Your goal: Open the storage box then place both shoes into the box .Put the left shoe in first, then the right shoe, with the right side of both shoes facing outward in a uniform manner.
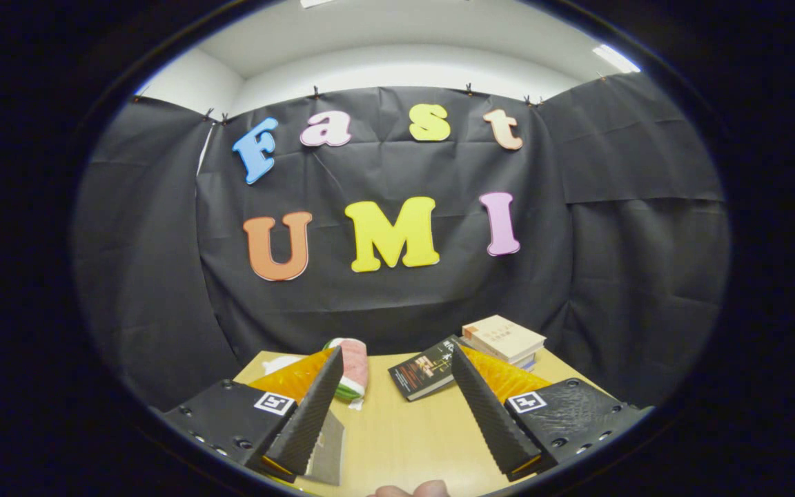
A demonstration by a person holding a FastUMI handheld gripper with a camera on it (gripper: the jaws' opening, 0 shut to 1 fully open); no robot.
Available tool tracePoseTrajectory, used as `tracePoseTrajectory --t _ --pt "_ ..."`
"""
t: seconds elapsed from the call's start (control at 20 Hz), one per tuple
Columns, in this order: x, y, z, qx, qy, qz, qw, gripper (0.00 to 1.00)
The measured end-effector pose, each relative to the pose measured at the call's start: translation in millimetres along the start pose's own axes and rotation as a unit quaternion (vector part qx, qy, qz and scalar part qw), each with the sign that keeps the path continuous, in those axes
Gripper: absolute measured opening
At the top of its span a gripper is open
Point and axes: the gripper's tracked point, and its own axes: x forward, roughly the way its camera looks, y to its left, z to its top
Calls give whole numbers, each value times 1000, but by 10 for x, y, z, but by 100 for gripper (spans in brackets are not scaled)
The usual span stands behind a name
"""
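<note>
Pale wooden tabletop [404, 428] lies ahead of the gripper [397, 414], whose fingers stand spread wide with nothing between them, held level above the surface as if surveying it. Beyond them rest a dark paperback book [425, 369], a cream stack of books [504, 339] and a pink-and-green cloth bundle [352, 369]. Storage box and shoes cannot be located.

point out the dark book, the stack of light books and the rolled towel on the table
dark book [424, 373], gripper view, middle of its cover, just beyond the open fingers
stack of light books [502, 337], gripper view, top cover
rolled towel [355, 366], gripper view, pink side, by the left finger
</note>
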Motion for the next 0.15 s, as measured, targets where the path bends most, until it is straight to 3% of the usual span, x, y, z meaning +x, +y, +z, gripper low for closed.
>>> tracePoseTrajectory --t 0.15 --pt "-28 27 23 0 -3 -3 1000 96"
